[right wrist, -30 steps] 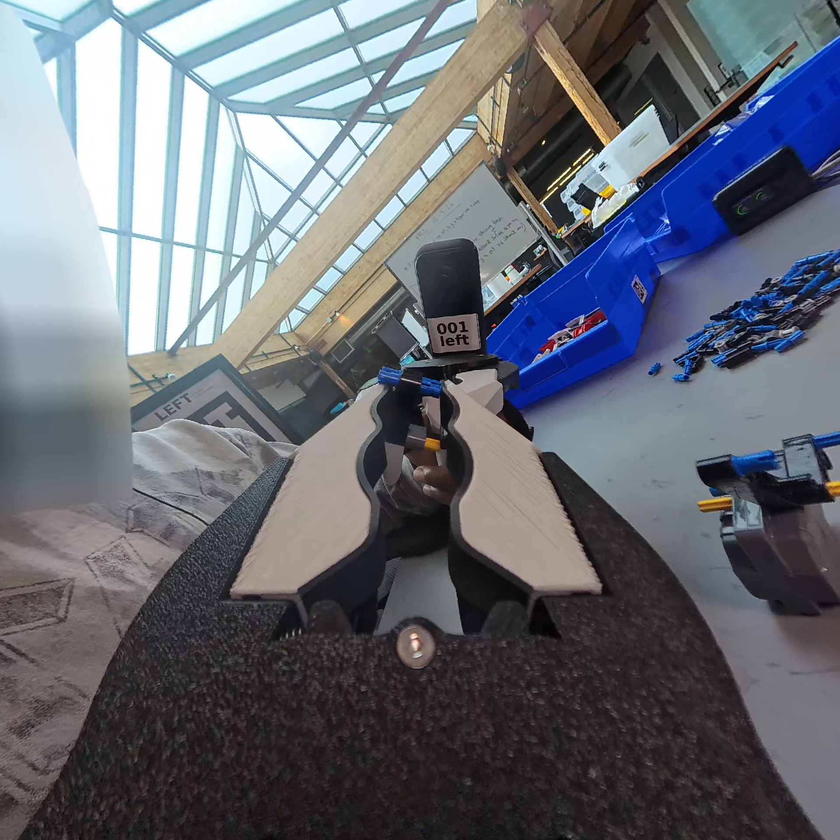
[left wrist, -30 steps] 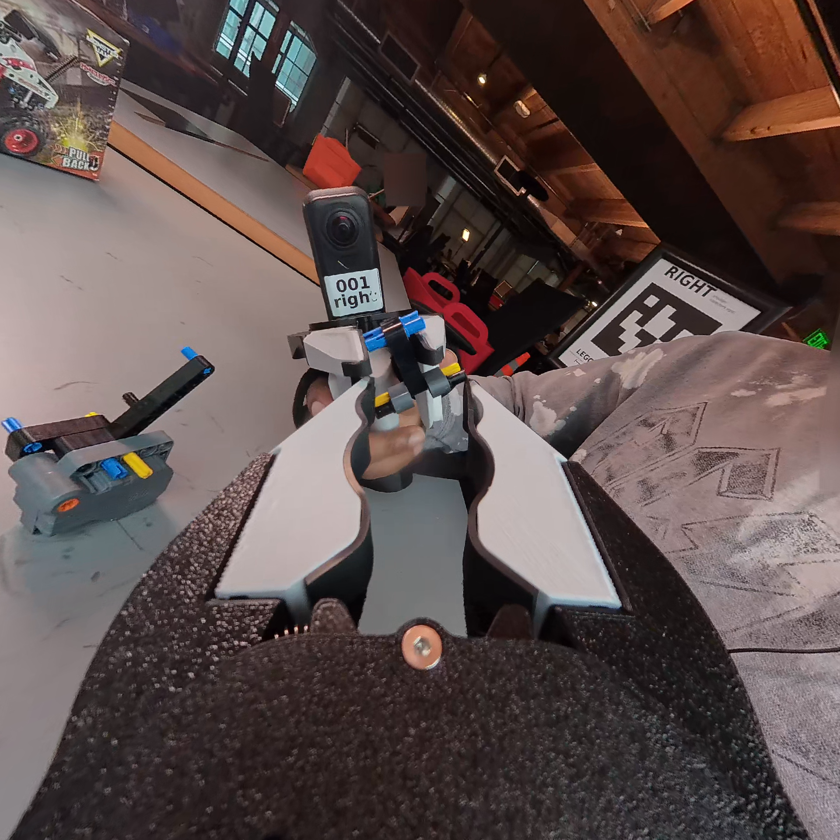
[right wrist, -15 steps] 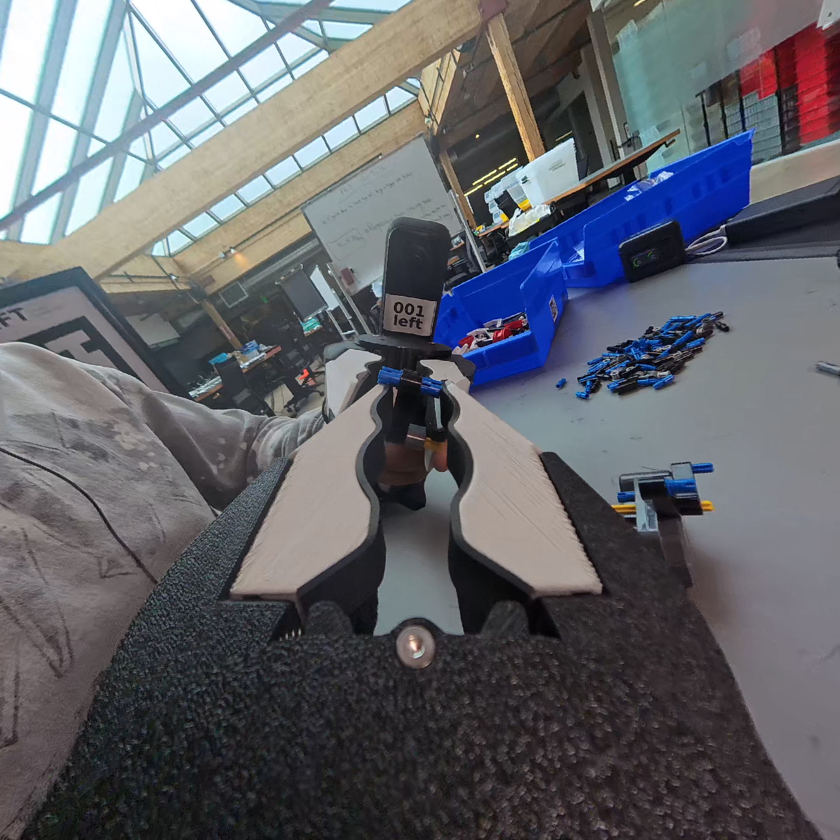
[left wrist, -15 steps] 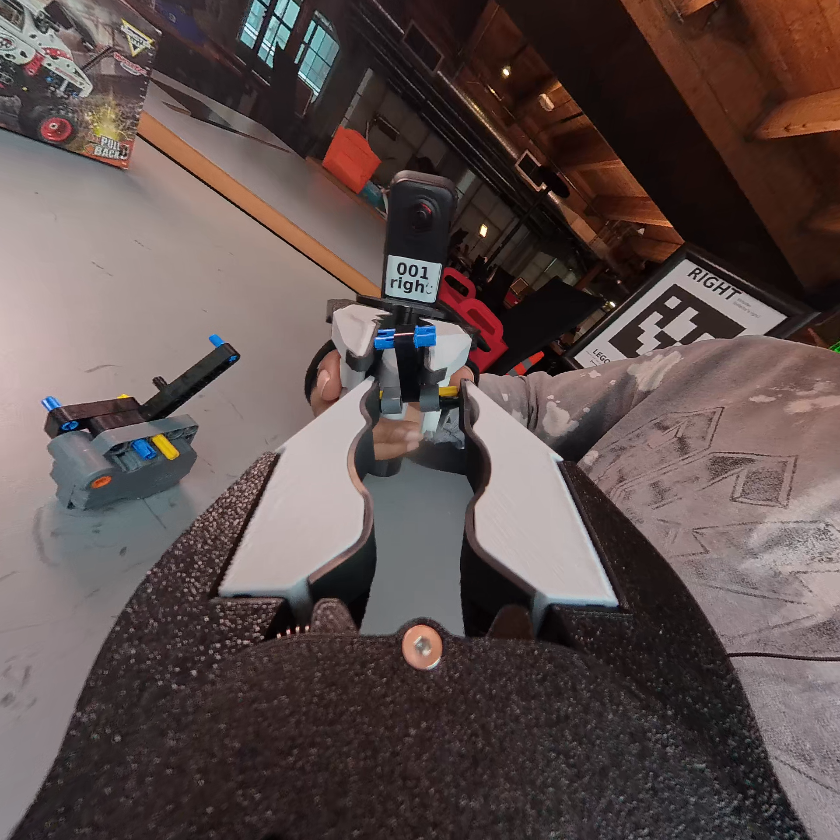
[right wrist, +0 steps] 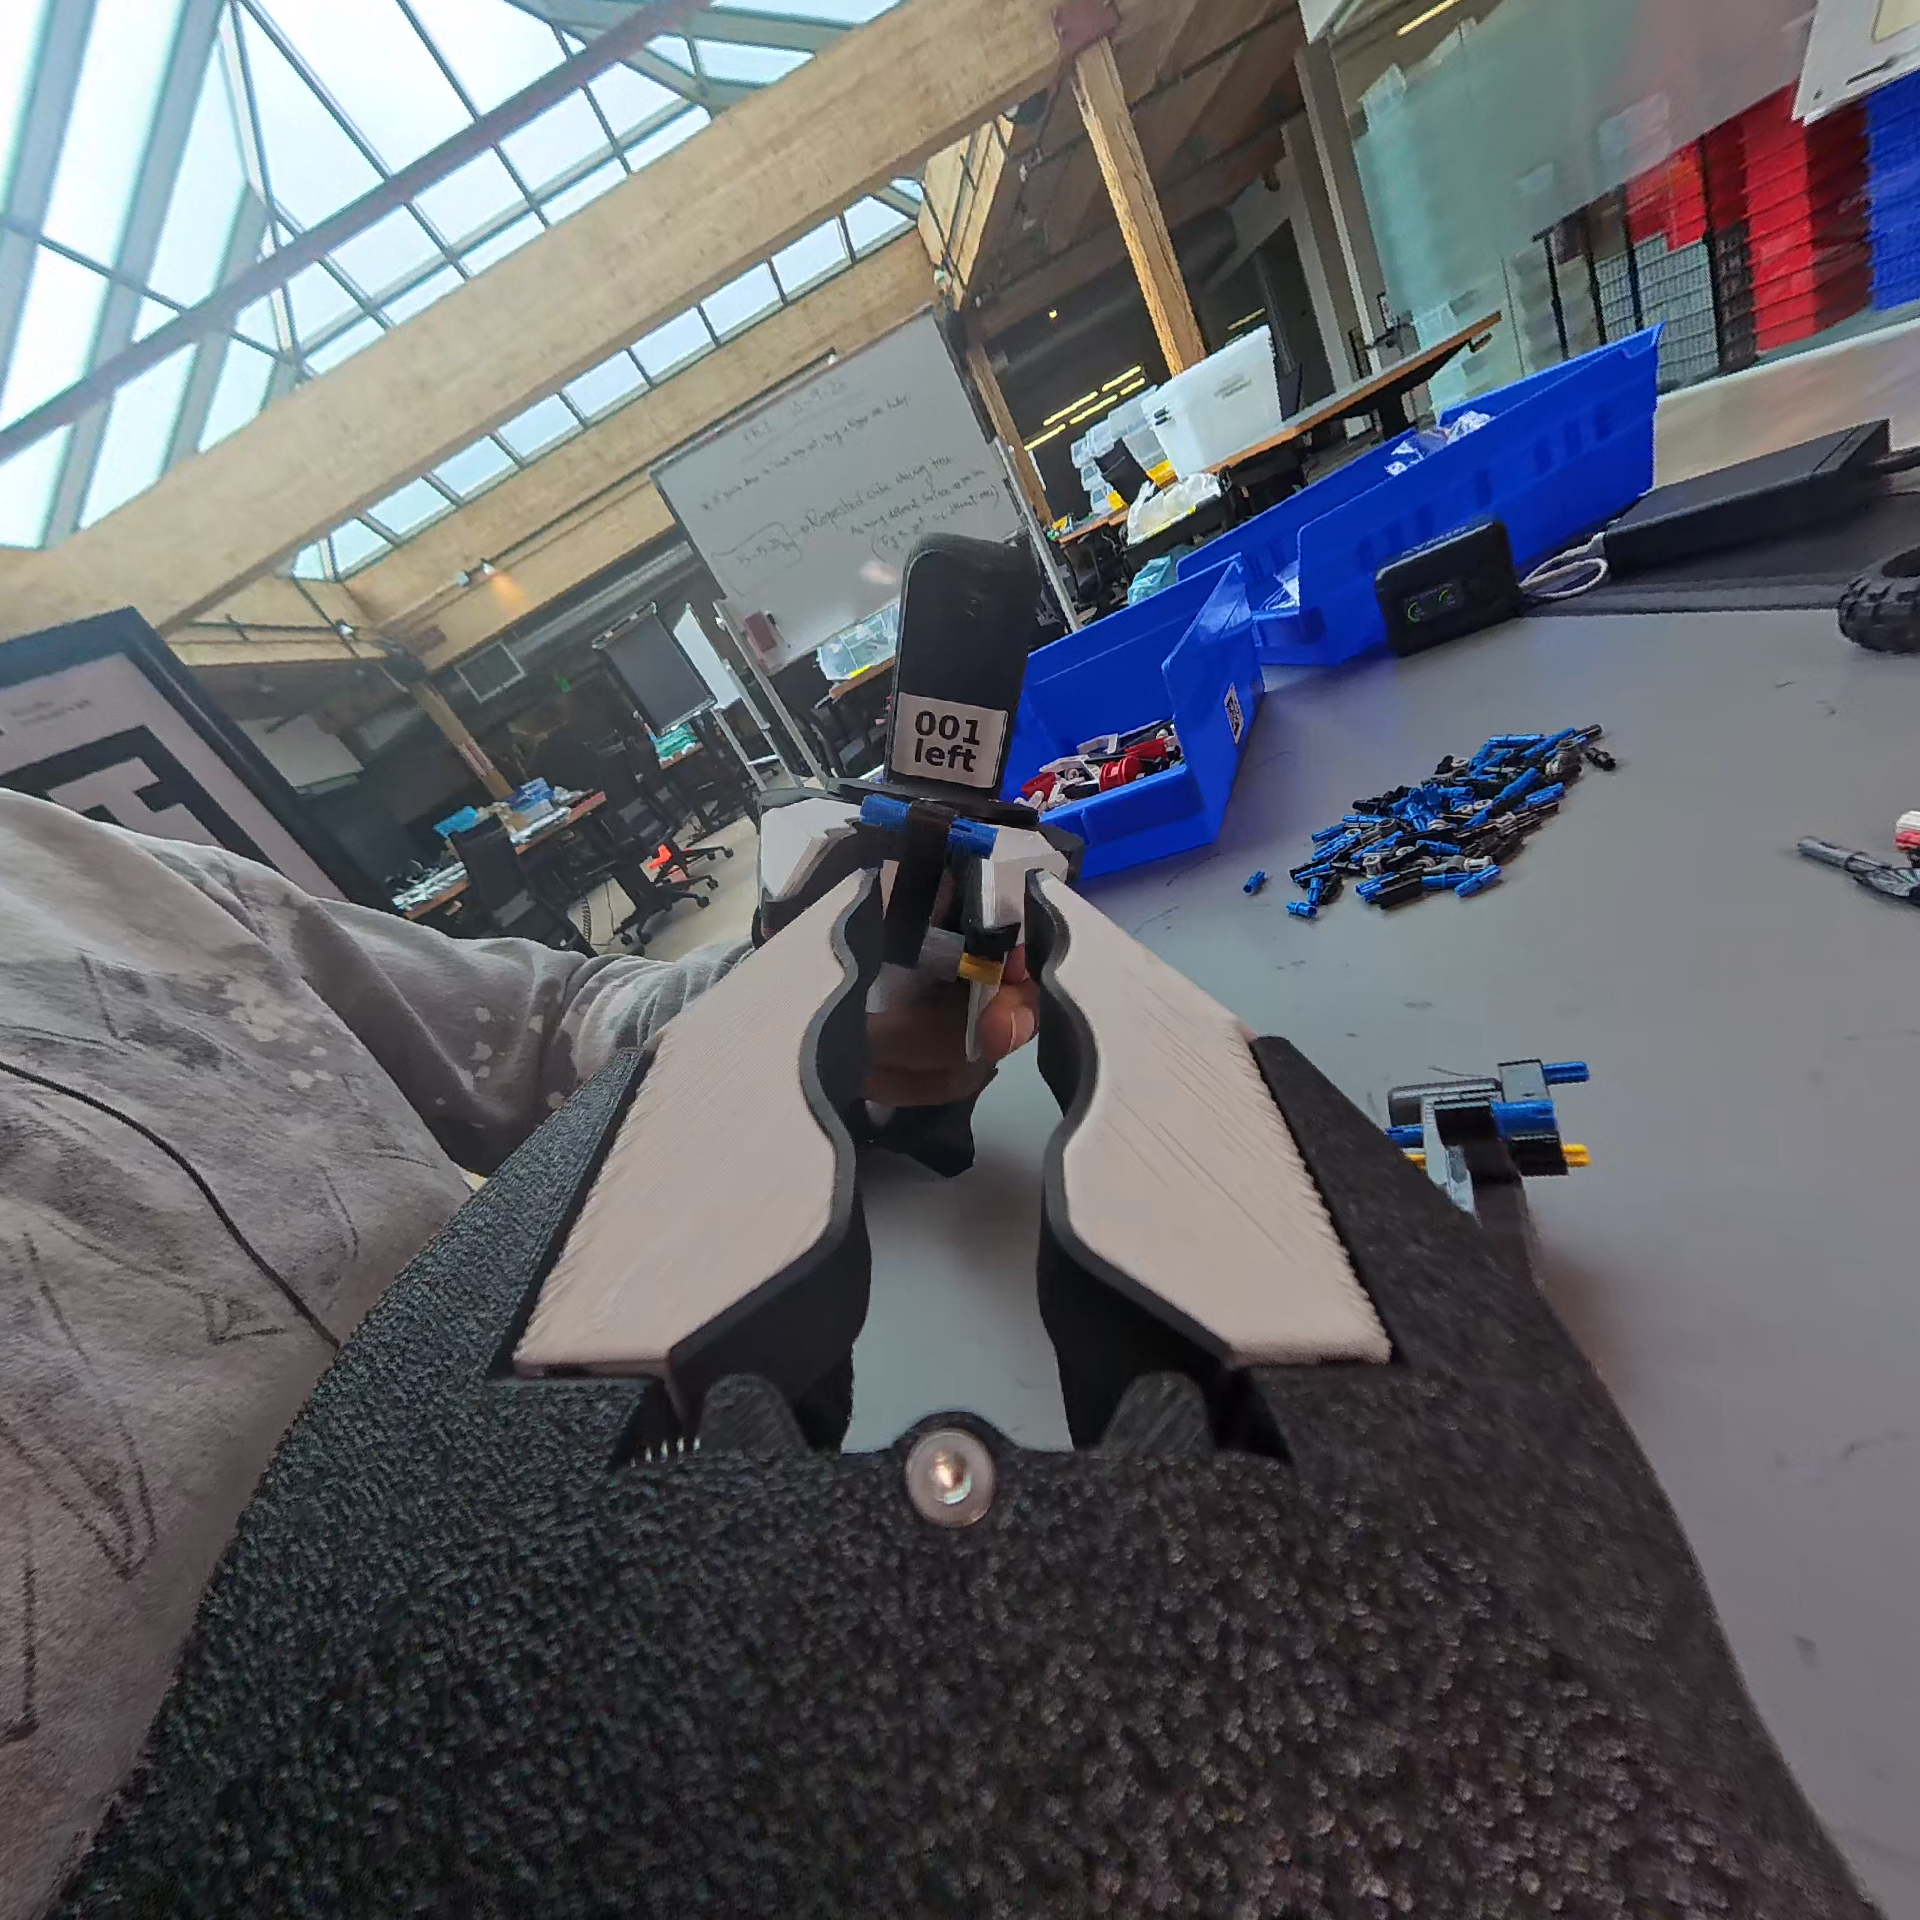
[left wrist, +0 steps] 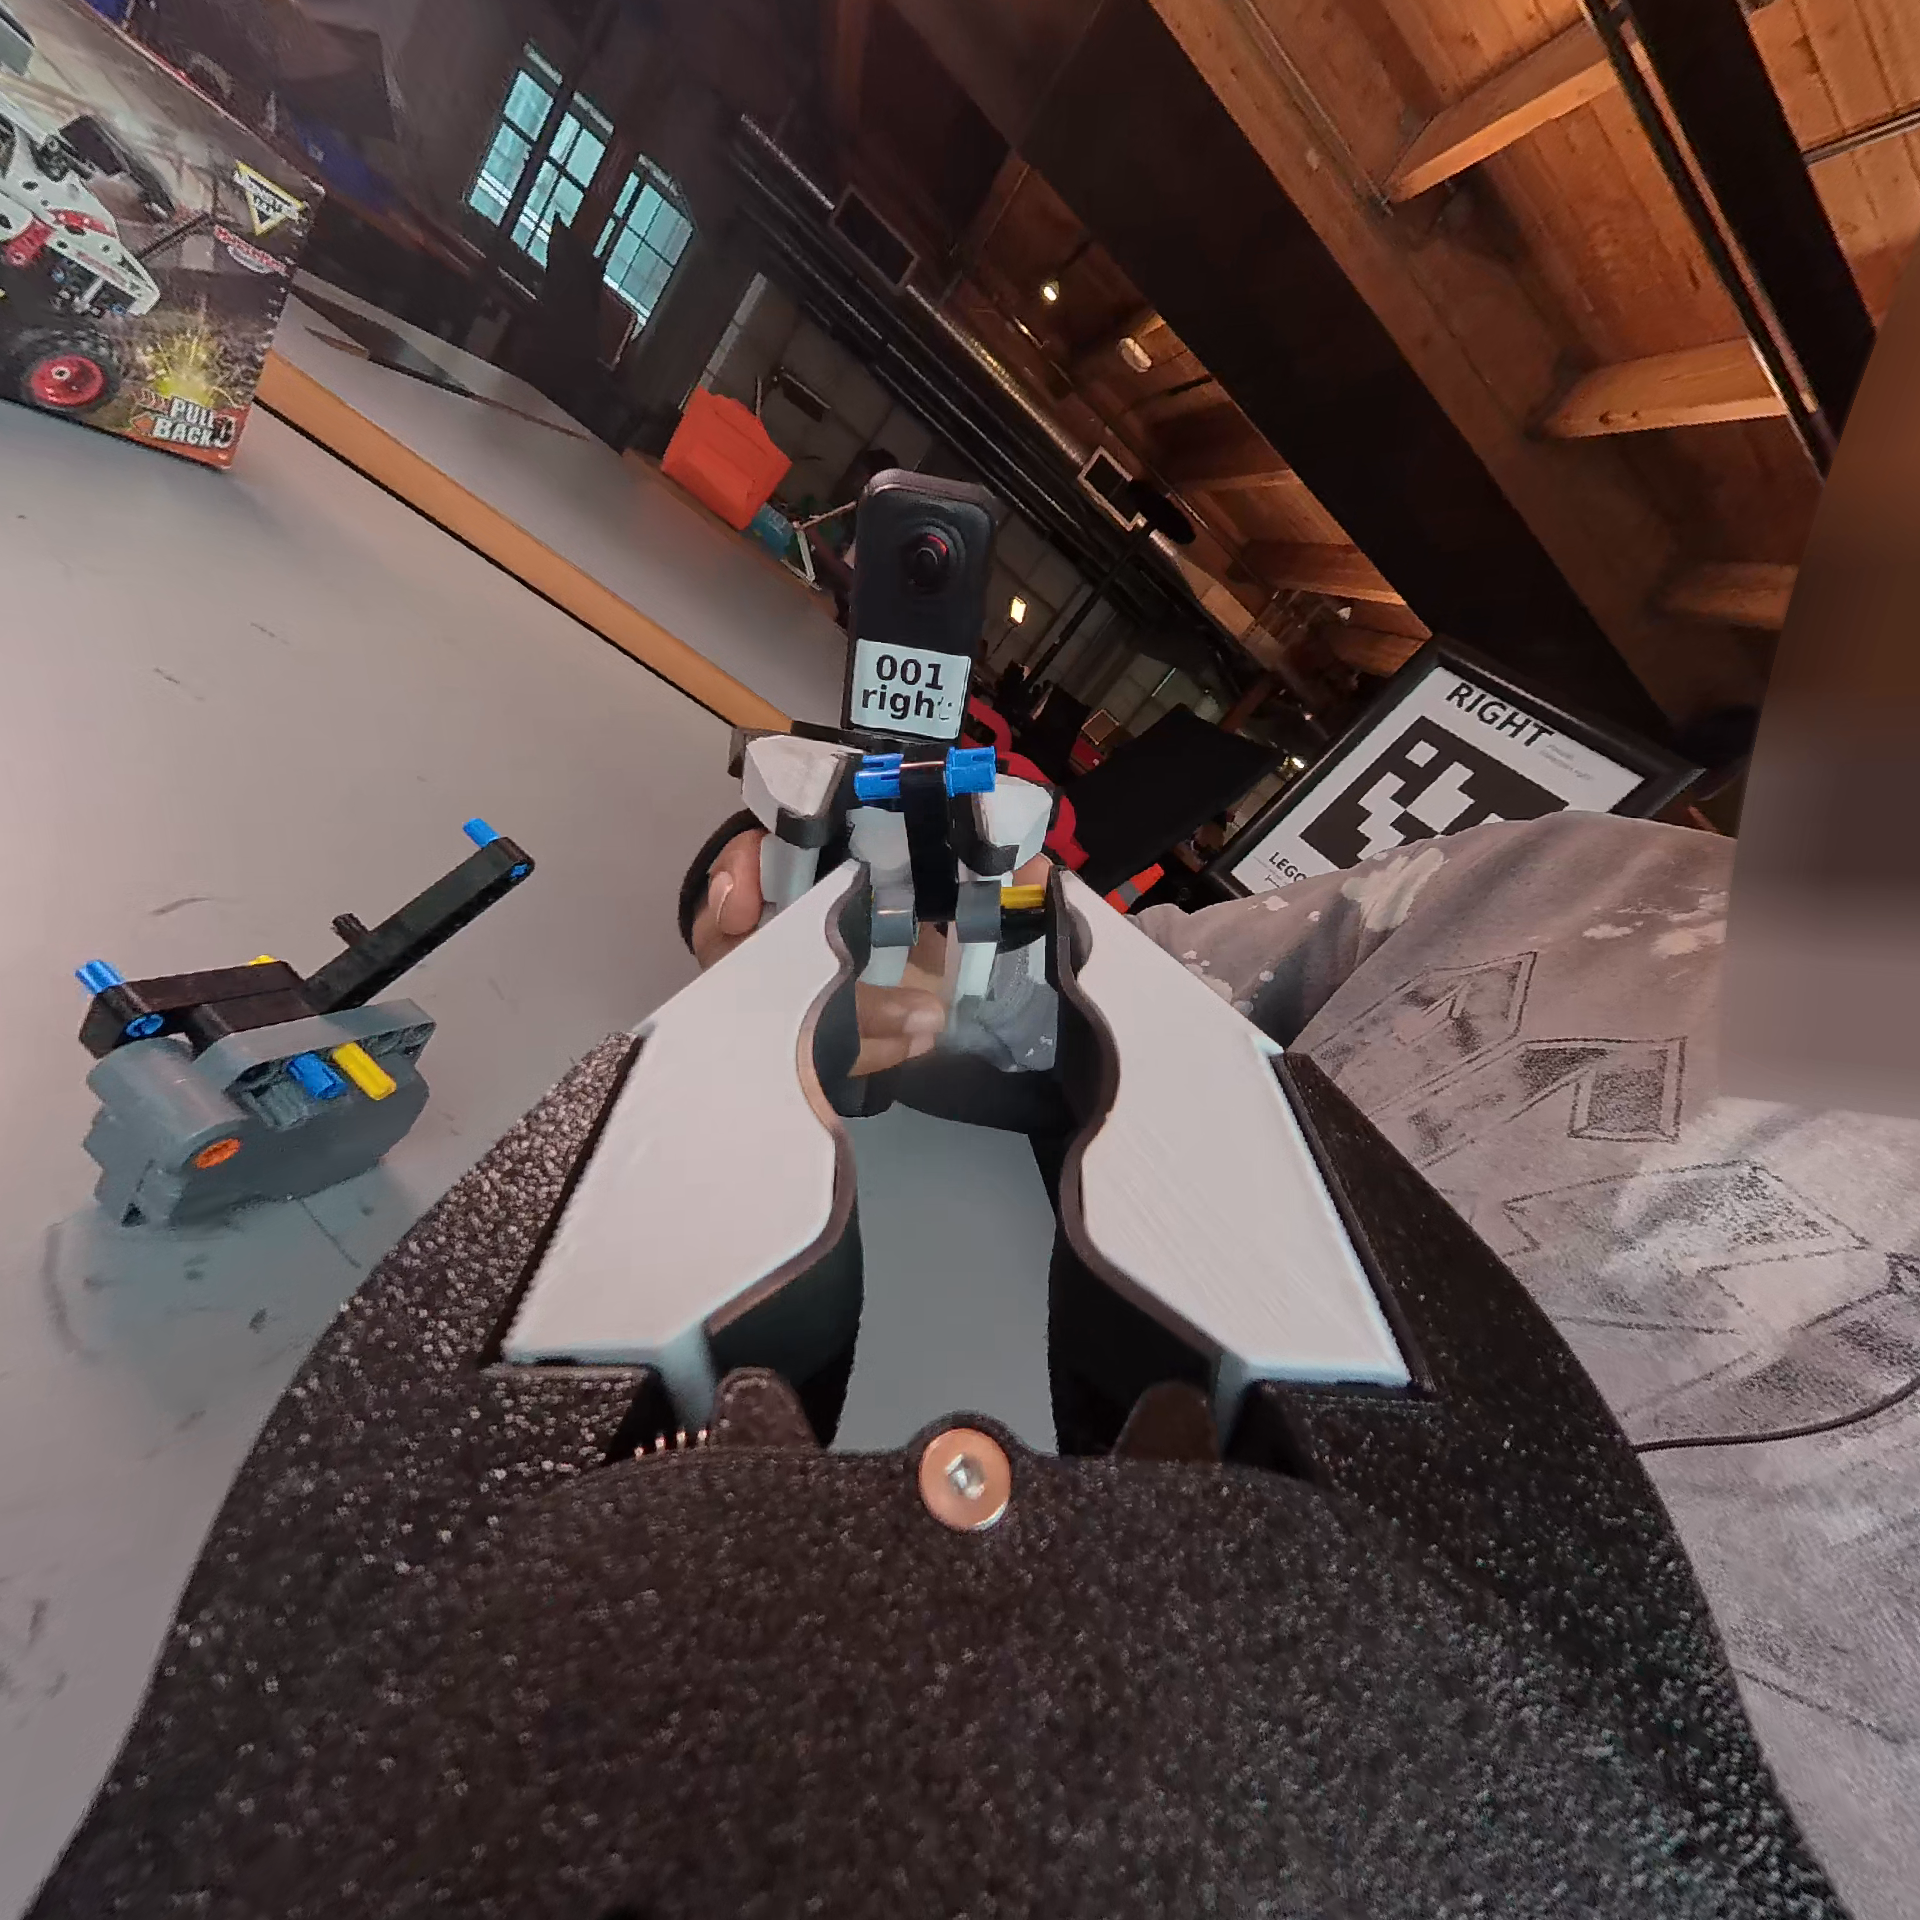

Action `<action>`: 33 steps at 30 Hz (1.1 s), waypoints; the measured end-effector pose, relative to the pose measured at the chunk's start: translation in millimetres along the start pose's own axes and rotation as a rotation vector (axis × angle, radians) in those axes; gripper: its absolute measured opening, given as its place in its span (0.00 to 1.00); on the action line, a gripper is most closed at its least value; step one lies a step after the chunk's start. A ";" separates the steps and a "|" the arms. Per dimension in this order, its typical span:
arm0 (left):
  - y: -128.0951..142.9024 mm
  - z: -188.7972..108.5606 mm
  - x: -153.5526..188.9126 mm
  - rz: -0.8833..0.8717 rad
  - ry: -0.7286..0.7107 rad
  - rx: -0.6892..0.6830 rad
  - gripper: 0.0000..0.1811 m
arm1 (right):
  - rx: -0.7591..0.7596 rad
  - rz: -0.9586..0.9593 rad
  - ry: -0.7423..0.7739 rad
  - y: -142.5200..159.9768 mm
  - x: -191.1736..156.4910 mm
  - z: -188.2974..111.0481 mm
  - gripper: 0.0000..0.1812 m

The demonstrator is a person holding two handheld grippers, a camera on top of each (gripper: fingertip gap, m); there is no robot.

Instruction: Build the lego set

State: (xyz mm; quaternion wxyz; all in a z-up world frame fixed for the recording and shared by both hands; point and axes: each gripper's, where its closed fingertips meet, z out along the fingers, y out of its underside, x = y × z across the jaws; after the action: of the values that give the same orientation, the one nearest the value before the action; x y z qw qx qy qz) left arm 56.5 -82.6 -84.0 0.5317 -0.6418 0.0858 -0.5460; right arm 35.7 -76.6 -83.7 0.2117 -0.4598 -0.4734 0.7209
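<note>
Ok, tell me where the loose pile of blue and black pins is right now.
The pin pile shows only in the right wrist view, on the grey table at upper right. It lies just right of the small blue bin, beyond the partly built lego piece.

A grey table carries a heap of blue and black pins, blue bins and a black tyre. A part-built grey lego assembly and the set's box also stand on it.
</note>
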 end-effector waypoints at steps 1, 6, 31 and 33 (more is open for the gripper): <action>-0.1 0.0 -0.9 0.006 -0.002 0.004 0.18 | -0.002 0.003 0.000 0.1 -0.4 -0.2 0.15; 4.3 6.0 1.4 0.050 0.004 -0.005 0.18 | -0.015 0.003 -0.004 3.3 -4.4 2.5 0.12; -9.8 -18.5 -42.1 0.102 -0.298 -0.021 0.19 | -0.092 -0.024 0.184 -2.9 33.0 -19.6 0.04; -12.5 -29.5 -56.2 0.130 -0.397 -0.038 0.19 | -0.149 -0.099 0.291 -6.0 50.3 -33.9 0.04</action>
State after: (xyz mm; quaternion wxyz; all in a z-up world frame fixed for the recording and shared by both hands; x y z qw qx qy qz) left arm 5.4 -55.9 -113.3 0.5601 -0.7398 0.0309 -0.3715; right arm 39.7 -20.1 -106.1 0.2787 -0.5500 -0.5118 0.5982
